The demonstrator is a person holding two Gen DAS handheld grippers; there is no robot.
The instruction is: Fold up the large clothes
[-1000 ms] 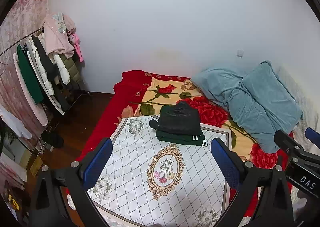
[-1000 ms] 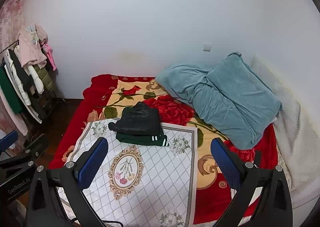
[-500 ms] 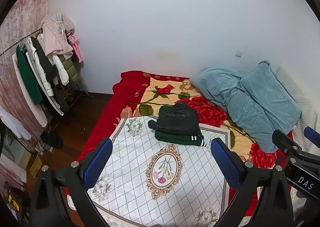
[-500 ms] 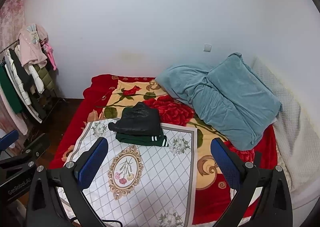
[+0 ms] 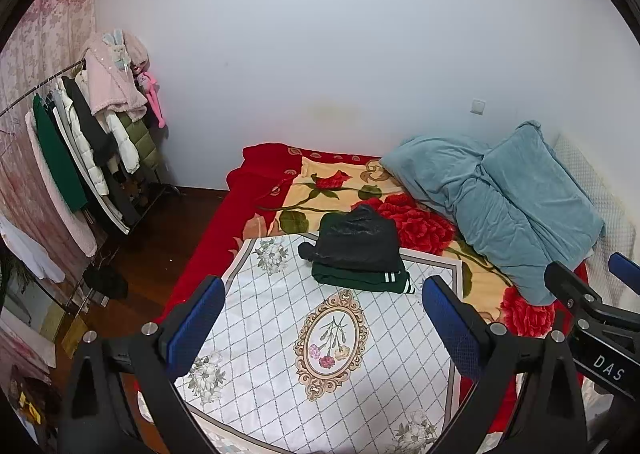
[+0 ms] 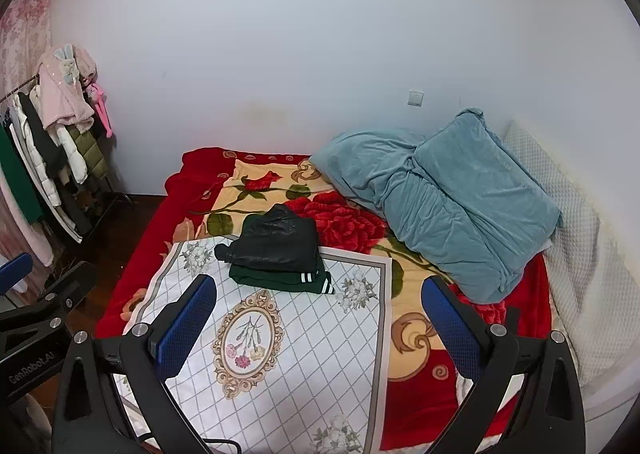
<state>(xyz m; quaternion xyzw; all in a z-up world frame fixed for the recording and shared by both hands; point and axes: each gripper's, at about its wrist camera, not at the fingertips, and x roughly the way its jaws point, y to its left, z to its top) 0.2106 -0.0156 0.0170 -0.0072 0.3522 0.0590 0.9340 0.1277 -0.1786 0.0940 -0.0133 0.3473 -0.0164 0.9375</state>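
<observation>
A folded black jacket (image 5: pixel 358 238) lies on top of a folded dark green garment with white stripes (image 5: pixel 360 280) at the far edge of a white floral mat (image 5: pixel 280 334) on the bed. The same stack shows in the right wrist view, the jacket (image 6: pixel 276 242) over the green garment (image 6: pixel 280 280) on the mat (image 6: pixel 304 354). My left gripper (image 5: pixel 322 324) is open and empty, held above the mat's near part. My right gripper (image 6: pixel 318 324) is open and empty, beside it to the right.
A red rose blanket (image 5: pixel 280 190) covers the bed. A bunched teal duvet (image 5: pixel 508 206) lies at the right, against a white quilted headboard pad (image 6: pixel 576 222). A clothes rack (image 5: pixel 80 150) with hanging coats stands on the wooden floor at the left.
Both views have shifted only slightly; the scene drifts a little left and down. Both grippers stay open and the stack has not moved.
</observation>
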